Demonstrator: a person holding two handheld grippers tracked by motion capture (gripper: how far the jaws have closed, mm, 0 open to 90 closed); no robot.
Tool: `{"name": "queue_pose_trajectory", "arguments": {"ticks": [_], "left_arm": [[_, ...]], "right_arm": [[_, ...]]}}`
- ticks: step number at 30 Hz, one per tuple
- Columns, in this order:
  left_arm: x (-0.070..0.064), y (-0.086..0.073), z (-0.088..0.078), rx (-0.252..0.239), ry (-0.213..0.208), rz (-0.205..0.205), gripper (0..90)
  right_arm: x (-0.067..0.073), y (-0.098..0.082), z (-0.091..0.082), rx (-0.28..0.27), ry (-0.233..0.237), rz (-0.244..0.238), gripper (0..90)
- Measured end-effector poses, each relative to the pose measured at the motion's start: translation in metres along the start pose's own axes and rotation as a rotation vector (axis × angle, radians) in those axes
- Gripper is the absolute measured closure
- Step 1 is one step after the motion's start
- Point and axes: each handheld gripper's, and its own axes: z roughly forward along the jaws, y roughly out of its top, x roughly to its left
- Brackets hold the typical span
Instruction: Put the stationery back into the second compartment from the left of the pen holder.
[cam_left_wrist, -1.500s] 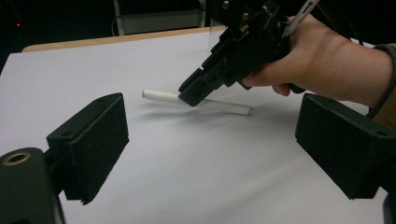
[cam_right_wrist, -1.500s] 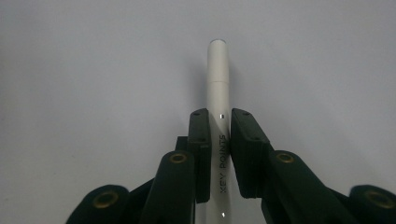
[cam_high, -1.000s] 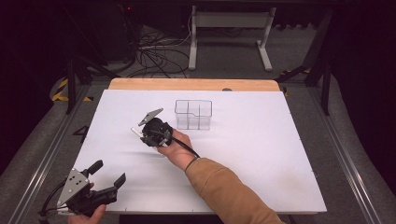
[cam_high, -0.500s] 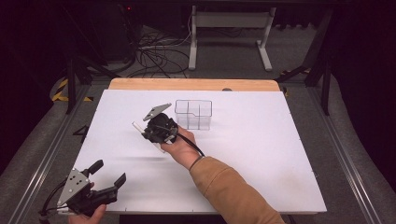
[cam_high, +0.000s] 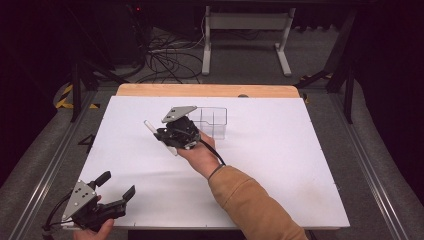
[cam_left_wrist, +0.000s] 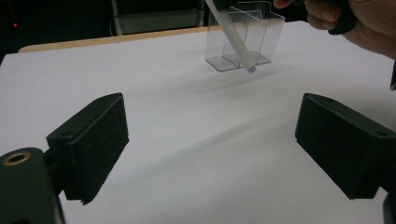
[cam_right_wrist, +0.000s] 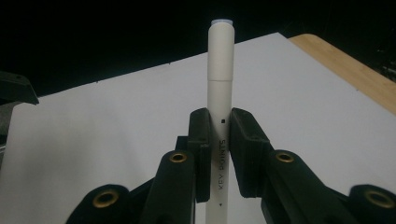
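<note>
A white marker (cam_right_wrist: 220, 84) with printed letters on its barrel stands gripped between the jaws of my right gripper (cam_right_wrist: 219, 149). In the high view the right gripper (cam_high: 161, 135) holds the marker (cam_high: 149, 125) tilted above the white table, just left of a clear plastic divided container (cam_high: 214, 122). Seen from the left gripper view, the marker (cam_left_wrist: 231, 35) slants down in front of the container (cam_left_wrist: 254, 32). My left gripper (cam_high: 119, 184) rests at the table's near left corner, open, with nothing between its pads (cam_left_wrist: 93, 144).
The white tabletop (cam_high: 280, 165) has a wooden strip (cam_high: 210, 90) along its far edge. Behind the table, cables and a metal stand lie on the floor. A sleeved forearm (cam_high: 245, 200) crosses the near middle of the table.
The right gripper has carried the marker farther from the person and to the right, closer to the clear container. The left gripper has stayed where it was.
</note>
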Motion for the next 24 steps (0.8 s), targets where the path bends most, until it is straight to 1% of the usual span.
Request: {"name": "queue_pose_trajectory", "arguments": {"ticks": [5, 8, 15, 24], "left_arm": [[-0.001, 0.0, 0.001, -0.003, 0.0, -0.003, 10.3], [-0.001, 0.0, 0.001, 0.002, -0.005, -0.003, 10.3], [-0.001, 0.0, 0.002, 0.0, -0.005, -0.002, 10.3], [-0.001, 0.0, 0.002, 0.001, -0.004, -0.003, 10.3]], "right_arm": [[-0.005, 0.002, -0.011, -0.037, -0.015, -0.004, 79.3], [-0.009, 0.002, -0.018, -0.058, -0.024, 0.007, 79.3], [-0.02, 0.003, -0.034, -0.106, -0.051, 0.013, 79.3], [-0.034, 0.002, -0.052, -0.144, -0.1, 0.034, 79.3]]}}
